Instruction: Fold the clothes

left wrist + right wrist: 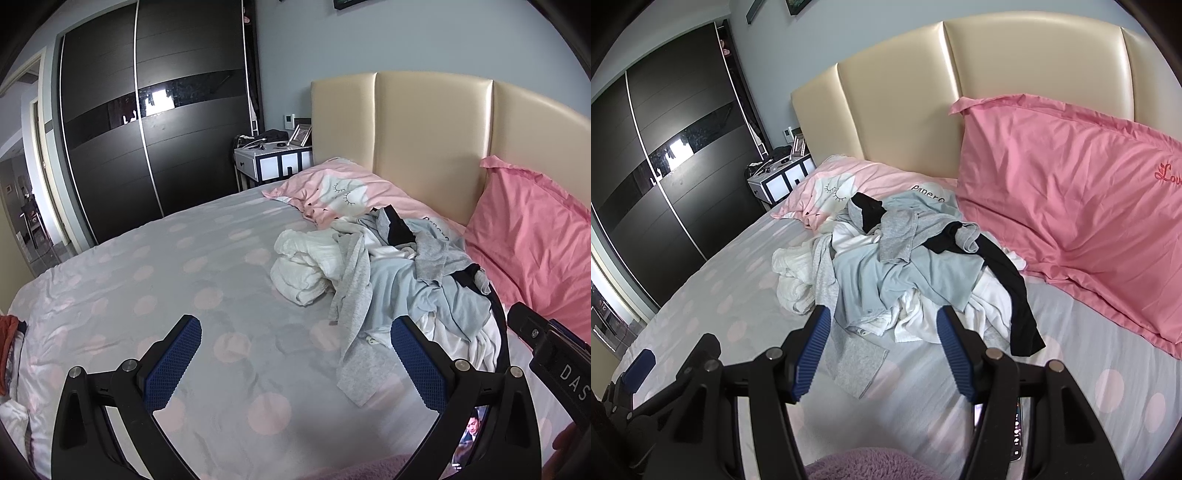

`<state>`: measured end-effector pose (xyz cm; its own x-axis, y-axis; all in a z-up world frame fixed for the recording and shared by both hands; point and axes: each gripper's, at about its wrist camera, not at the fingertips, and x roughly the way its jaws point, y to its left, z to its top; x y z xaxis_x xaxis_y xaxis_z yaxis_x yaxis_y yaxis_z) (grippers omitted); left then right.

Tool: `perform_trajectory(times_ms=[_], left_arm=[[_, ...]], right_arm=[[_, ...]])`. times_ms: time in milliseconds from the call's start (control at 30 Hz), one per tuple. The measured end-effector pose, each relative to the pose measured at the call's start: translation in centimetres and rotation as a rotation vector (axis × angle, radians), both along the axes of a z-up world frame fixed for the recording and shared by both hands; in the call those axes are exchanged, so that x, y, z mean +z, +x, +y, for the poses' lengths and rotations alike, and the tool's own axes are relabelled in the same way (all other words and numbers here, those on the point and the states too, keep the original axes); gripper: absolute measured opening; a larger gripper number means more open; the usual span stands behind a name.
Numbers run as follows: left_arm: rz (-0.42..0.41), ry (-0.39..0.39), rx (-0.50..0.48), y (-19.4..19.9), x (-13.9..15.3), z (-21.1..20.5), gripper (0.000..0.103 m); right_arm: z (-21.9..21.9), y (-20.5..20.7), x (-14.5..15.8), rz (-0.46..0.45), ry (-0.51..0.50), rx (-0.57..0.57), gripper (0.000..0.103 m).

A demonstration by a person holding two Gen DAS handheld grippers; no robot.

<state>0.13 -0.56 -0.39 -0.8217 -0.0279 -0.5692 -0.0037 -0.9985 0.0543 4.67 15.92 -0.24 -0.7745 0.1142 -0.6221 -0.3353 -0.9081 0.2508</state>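
Observation:
A jumbled pile of clothes lies on the bed near the pillows, with white, light blue, grey and black garments mixed together. A grey garment trails from the pile toward me. My left gripper hovers open above the bedspread, left of the pile, its right pad close to the pile's near edge. My right gripper is open too, its blue pads framing the near edge of the pile. Neither holds anything. The left gripper also shows at the lower left of the right wrist view.
The bed has a grey spread with pink dots and a cream headboard. A pink pillow leans at the right, a patterned pink pillow lies behind the pile. A nightstand and dark wardrobe stand at the left.

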Motion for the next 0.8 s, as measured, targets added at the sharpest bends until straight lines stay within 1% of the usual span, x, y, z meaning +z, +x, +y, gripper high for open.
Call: perform_trajectory(times_ms=[800], left_arm=[[-0.022, -0.006, -0.011, -0.2, -0.46, 0.19, 0.103]], right_arm=[[0.44, -0.22, -0.9, -0.038, -0.016, 0.008, 0.059]])
